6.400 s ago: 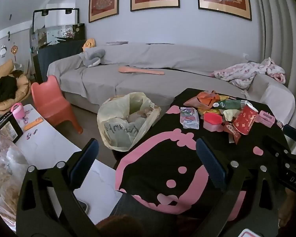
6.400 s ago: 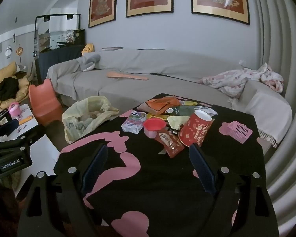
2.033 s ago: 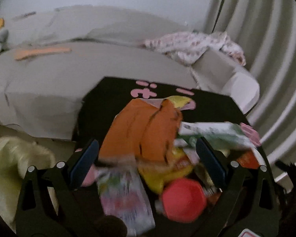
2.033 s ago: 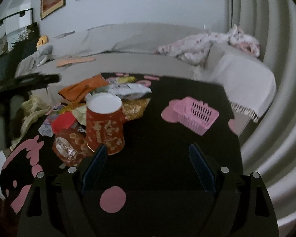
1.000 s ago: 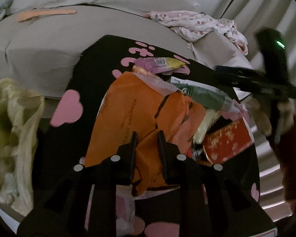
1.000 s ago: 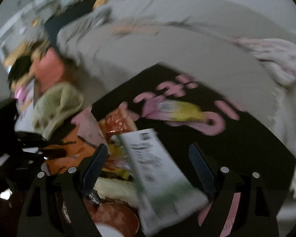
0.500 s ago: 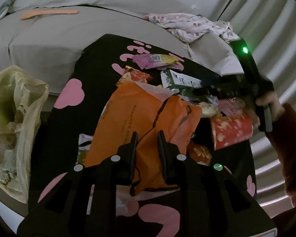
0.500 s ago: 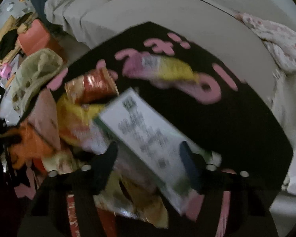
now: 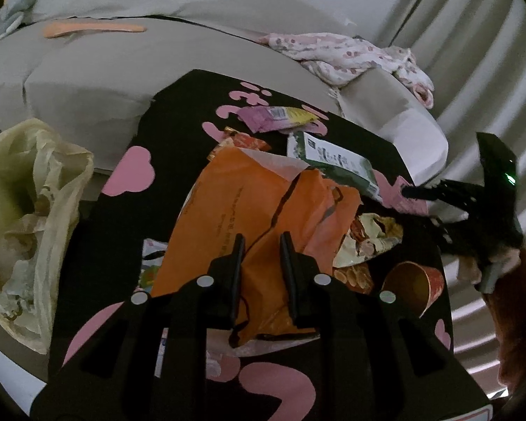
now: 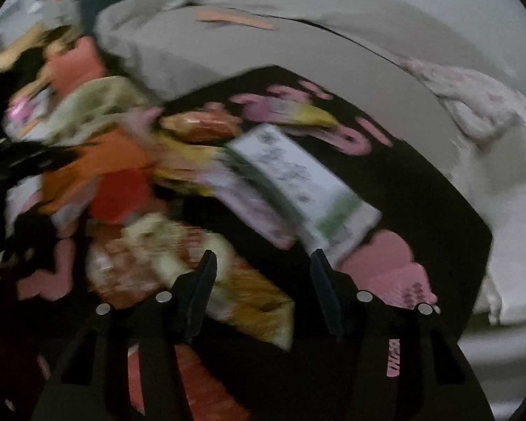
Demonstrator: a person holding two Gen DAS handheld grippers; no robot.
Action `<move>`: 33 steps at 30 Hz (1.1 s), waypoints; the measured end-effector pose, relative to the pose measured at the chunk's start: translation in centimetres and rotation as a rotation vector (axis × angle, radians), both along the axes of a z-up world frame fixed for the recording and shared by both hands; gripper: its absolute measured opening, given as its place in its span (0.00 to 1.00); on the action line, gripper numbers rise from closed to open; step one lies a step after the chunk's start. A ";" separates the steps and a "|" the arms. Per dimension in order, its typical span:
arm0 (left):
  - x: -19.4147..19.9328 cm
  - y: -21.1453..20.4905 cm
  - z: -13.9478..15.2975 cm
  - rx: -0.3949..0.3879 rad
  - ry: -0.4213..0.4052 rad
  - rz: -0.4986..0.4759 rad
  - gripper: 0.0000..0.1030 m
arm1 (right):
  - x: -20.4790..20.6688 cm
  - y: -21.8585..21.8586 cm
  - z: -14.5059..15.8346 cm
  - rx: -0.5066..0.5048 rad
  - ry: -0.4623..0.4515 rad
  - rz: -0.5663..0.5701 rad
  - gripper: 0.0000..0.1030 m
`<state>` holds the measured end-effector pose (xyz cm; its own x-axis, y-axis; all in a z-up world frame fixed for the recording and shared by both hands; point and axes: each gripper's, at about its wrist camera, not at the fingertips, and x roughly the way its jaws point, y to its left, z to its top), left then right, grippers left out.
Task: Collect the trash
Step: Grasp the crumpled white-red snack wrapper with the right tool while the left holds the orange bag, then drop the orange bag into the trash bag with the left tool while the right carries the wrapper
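My left gripper (image 9: 259, 242) is shut on an orange plastic bag (image 9: 249, 203) that lies over the trash pile on the black table with pink shapes (image 9: 122, 210). A green and white packet (image 9: 333, 161), a purple and yellow wrapper (image 9: 277, 117), crumpled snack wrappers (image 9: 368, 238) and a tipped red paper cup (image 9: 413, 284) lie around it. My right gripper (image 10: 263, 263) is partly open and empty, above the table near the green and white packet (image 10: 298, 175); its view is blurred. It also shows in the left wrist view (image 9: 413, 193).
A yellowish trash bag (image 9: 28, 210) with rubbish in it hangs open left of the table. A grey sofa (image 9: 122, 56) runs behind the table, with a floral cloth (image 9: 343, 52) on its right end. A pink basket (image 10: 403, 280) sits near the right gripper.
The right gripper has narrowed and pulled back to the table's right side, off the green packet. The red cup now lies tipped over. The left gripper stays shut on the orange bag.
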<state>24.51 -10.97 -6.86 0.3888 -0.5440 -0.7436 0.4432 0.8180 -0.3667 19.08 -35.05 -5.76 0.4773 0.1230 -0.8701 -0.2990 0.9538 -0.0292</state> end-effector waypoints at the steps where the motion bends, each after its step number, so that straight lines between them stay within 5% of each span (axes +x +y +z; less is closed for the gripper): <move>1: 0.0 0.1 0.1 -0.002 -0.004 0.005 0.19 | -0.2 0.5 0.1 0.008 0.010 0.037 0.54; 6: -0.3 0.8 0.7 -0.005 -0.020 0.024 0.19 | 0.9 2.3 -1.9 -0.054 0.051 0.076 0.54; 10: -0.6 1.3 0.9 0.001 -0.017 0.036 0.19 | 2.7 1.7 -4.1 0.014 0.145 0.017 0.54; 14: -1.2 2.3 1.4 0.001 -0.029 0.058 0.19 | 2.5 1.4 -4.4 0.067 0.182 -0.037 0.19; 23: -1.9 4.7 5.6 -0.031 -0.140 0.108 0.19 | -2.3 1.3 4.1 0.175 -0.071 -0.145 0.14; 33: -3.4 10.5 11.4 -0.010 -0.313 0.244 0.19 | -2.9 4.2 11.8 0.287 -0.312 -0.178 0.14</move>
